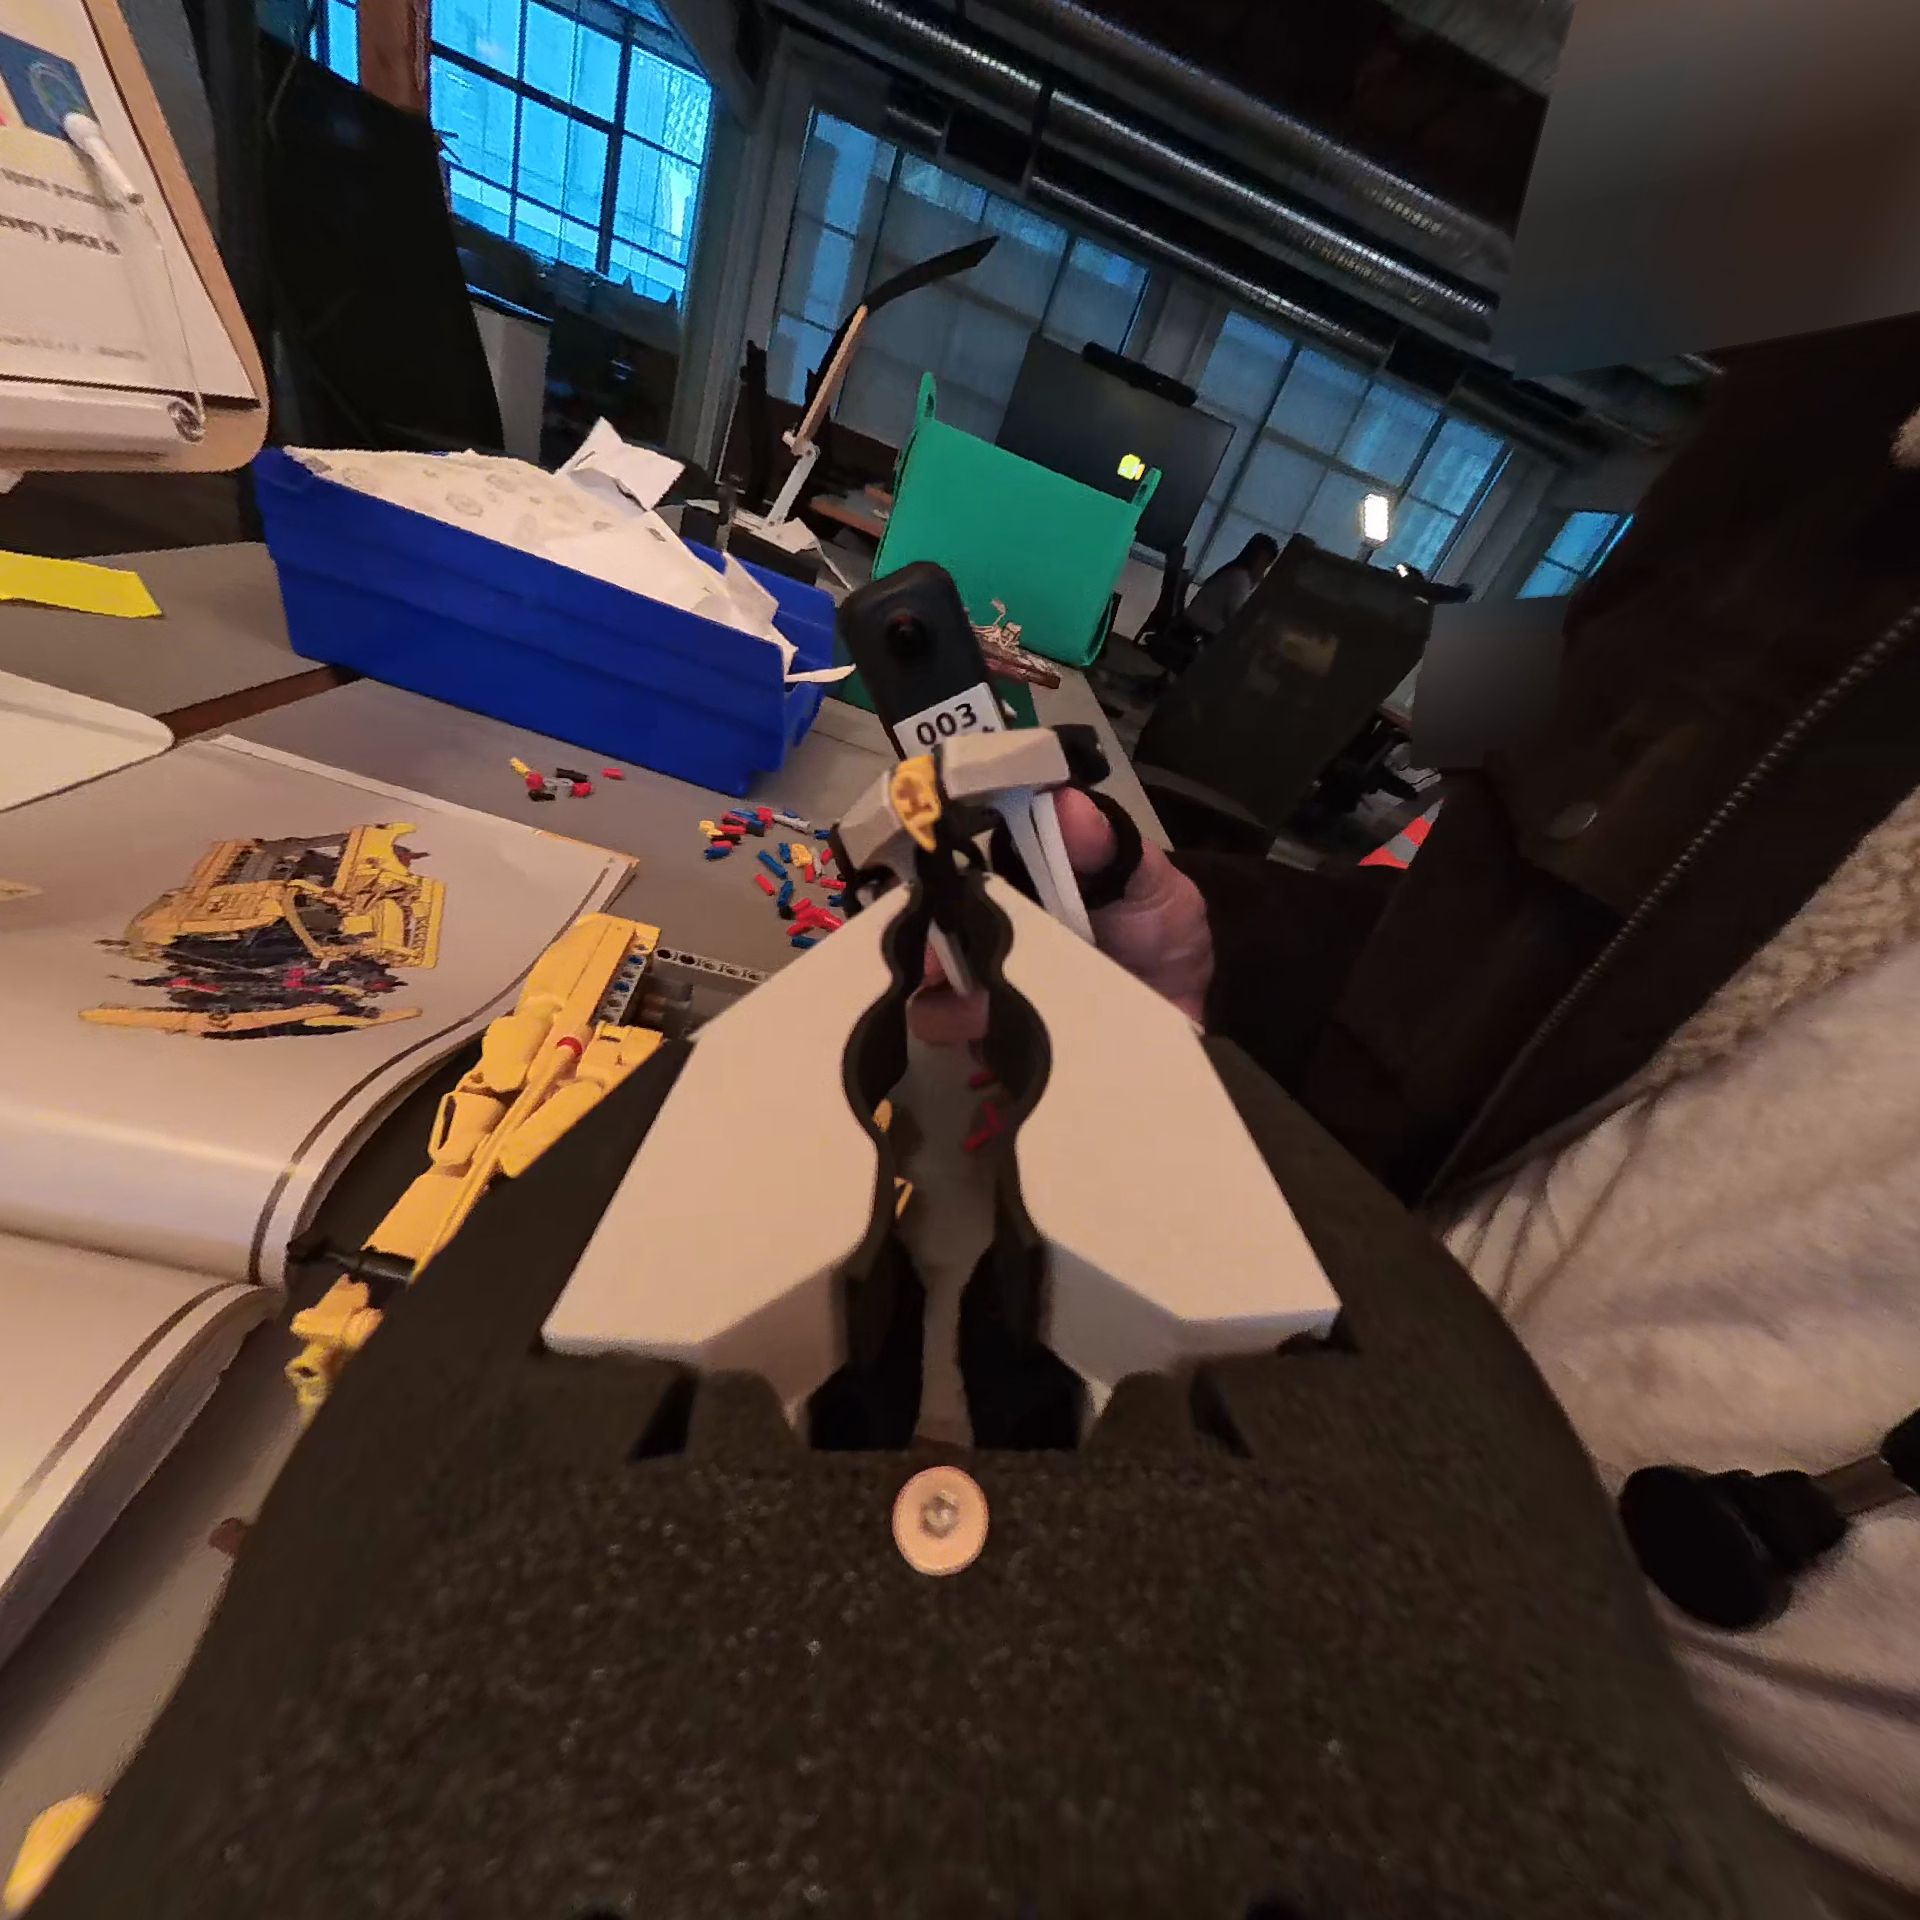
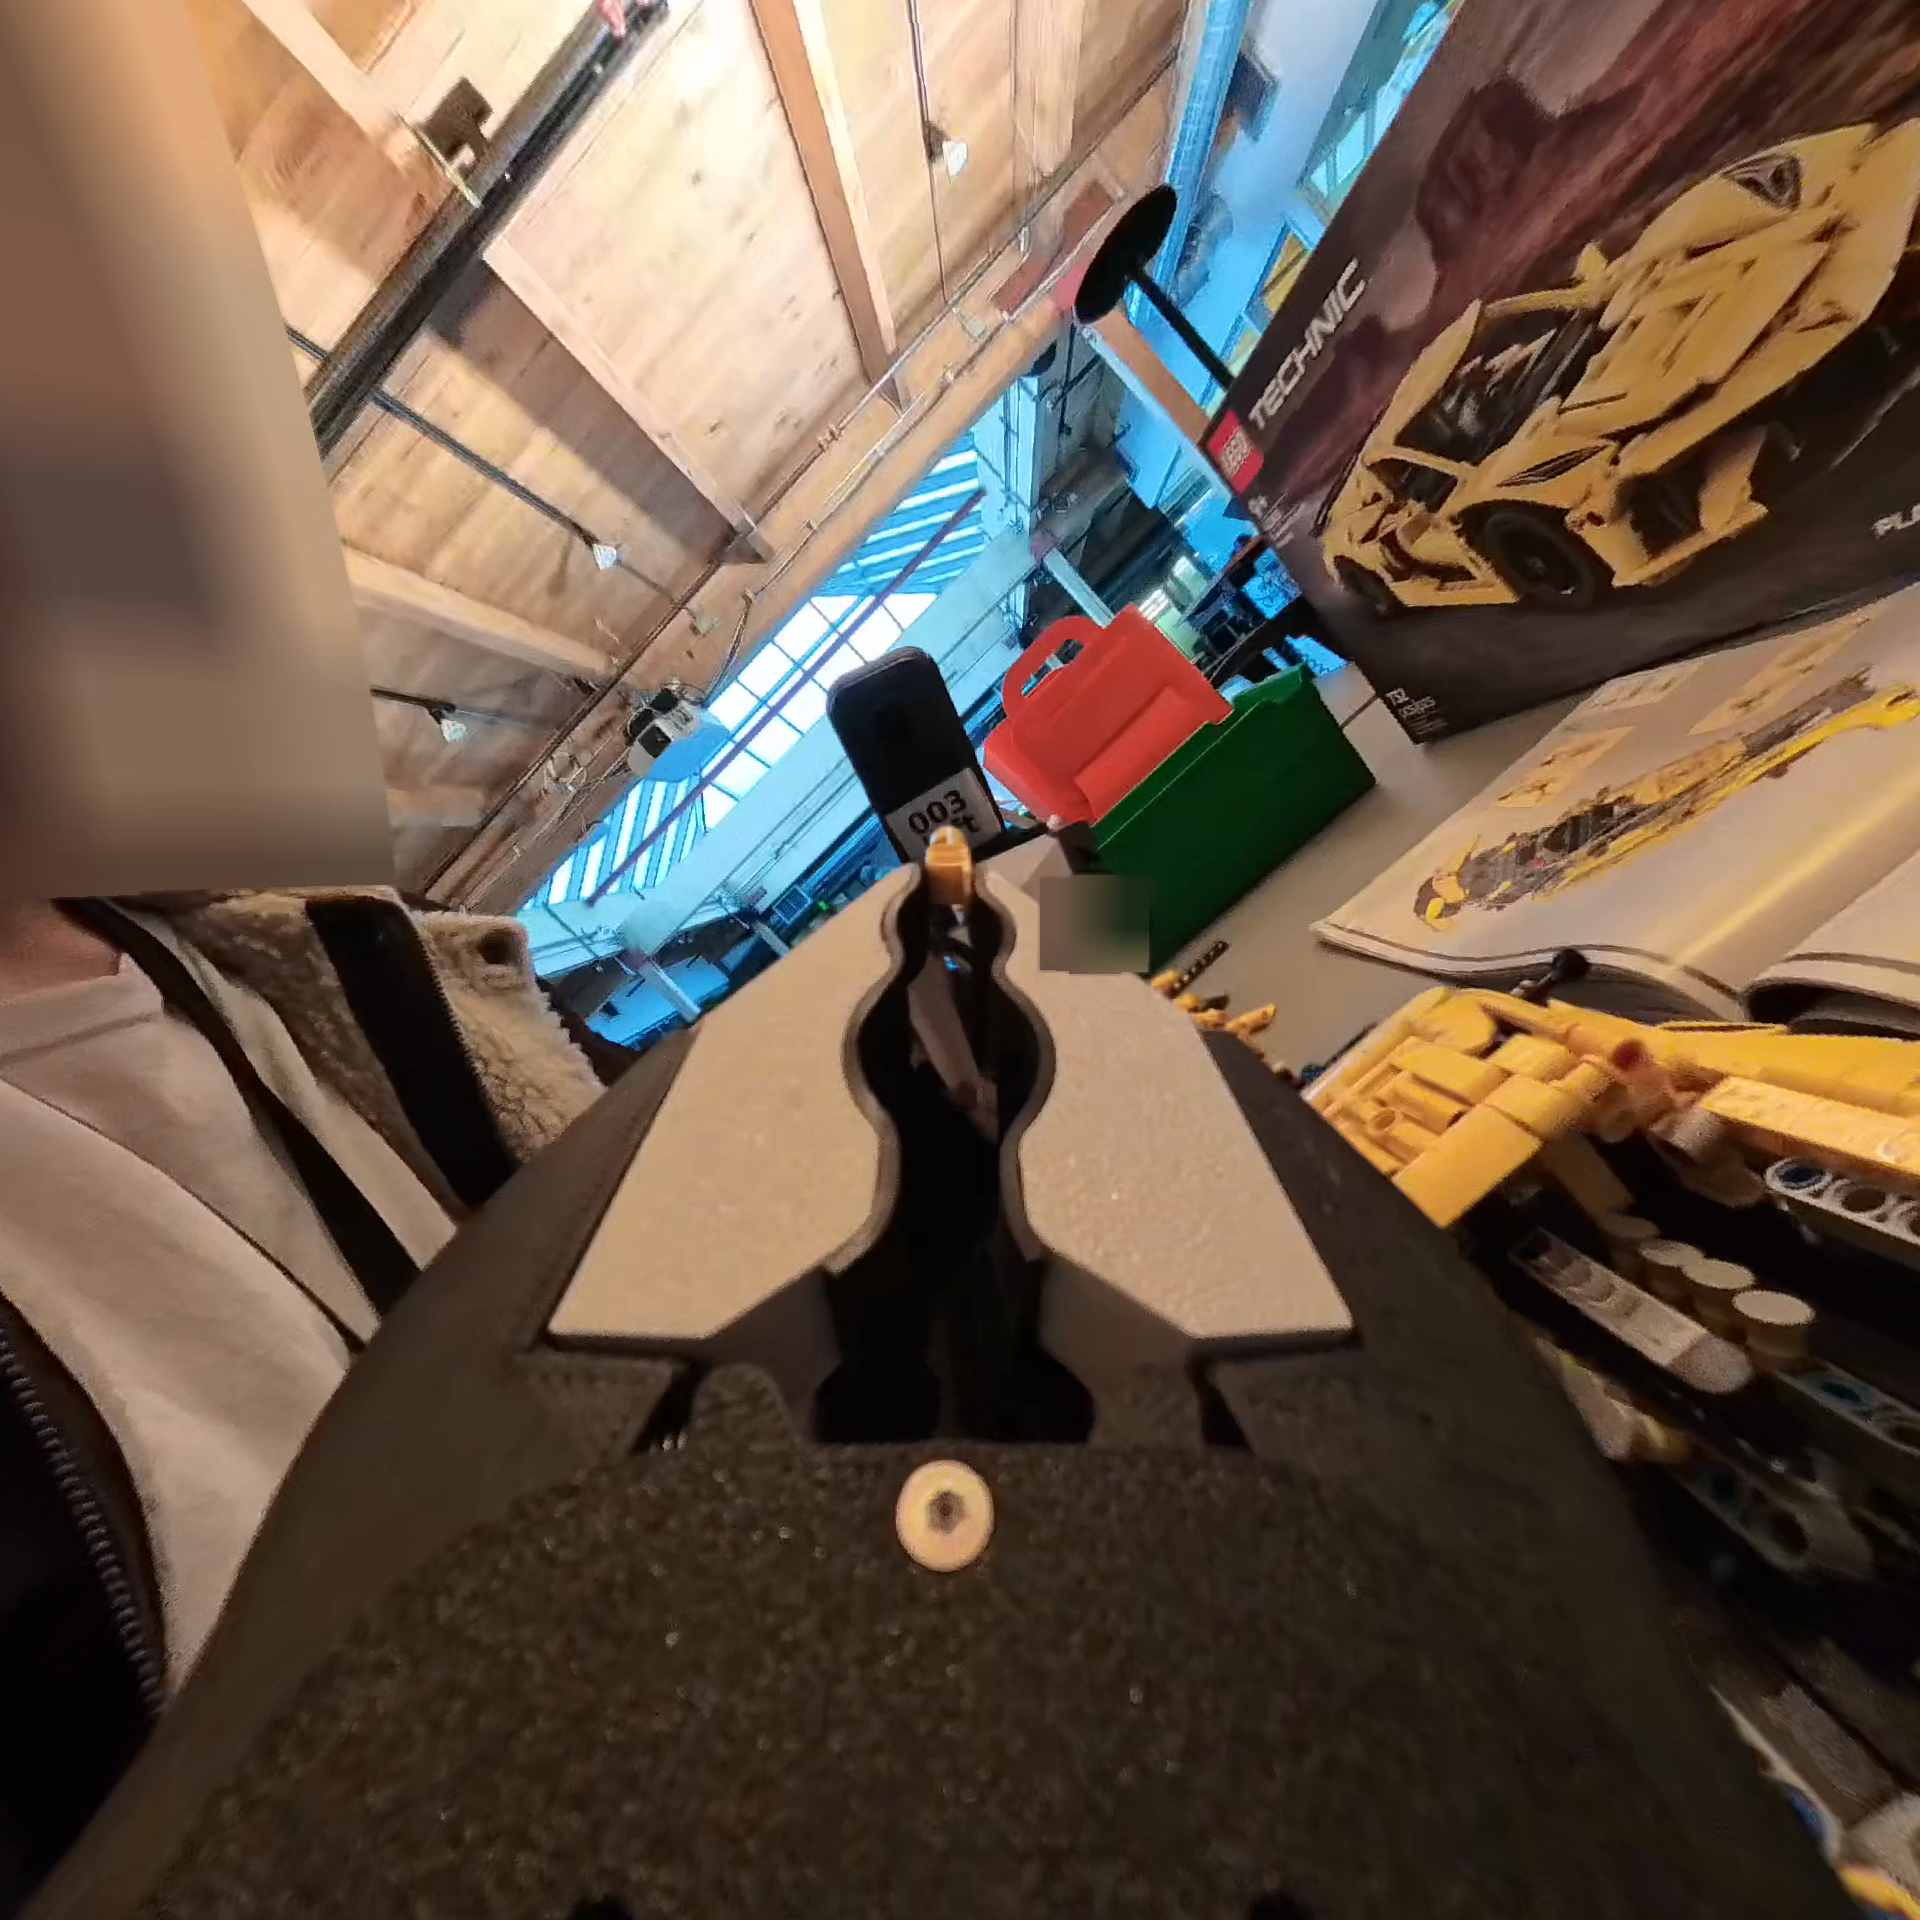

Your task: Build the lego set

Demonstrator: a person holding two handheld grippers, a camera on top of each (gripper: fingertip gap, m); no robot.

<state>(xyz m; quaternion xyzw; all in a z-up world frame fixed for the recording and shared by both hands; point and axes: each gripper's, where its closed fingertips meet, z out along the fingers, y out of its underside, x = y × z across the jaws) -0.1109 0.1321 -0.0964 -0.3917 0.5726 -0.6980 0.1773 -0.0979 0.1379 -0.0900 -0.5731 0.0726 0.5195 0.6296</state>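
My two grippers meet tip to tip in the air. My right gripper (image 2: pixel 945 883) is shut on a small yellow piece (image 2: pixel 948 857); the left wrist view shows the piece (image 1: pixel 914 800) between the right gripper's (image 1: pixel 925 805) grey fingers, with a hand behind it. A thin black part (image 1: pixel 938 868) runs from the yellow piece into the tips of my left gripper (image 1: pixel 940 899), which is shut on it. The part-built yellow car model (image 1: pixel 540 1091) lies on the table to the left, and shows in the right wrist view (image 2: pixel 1507 1091).
The open instruction book (image 1: pixel 260 935) lies beside the model. Loose red, blue and yellow pins (image 1: pixel 779 862) are scattered before a blue bin (image 1: pixel 520 644) of paper bags. A green bin (image 2: pixel 1226 810), a red container (image 2: pixel 1101 707) and the set's box (image 2: pixel 1610 364) stand behind. The person's jacket is close. The grippers are tip to tip, or close to it.
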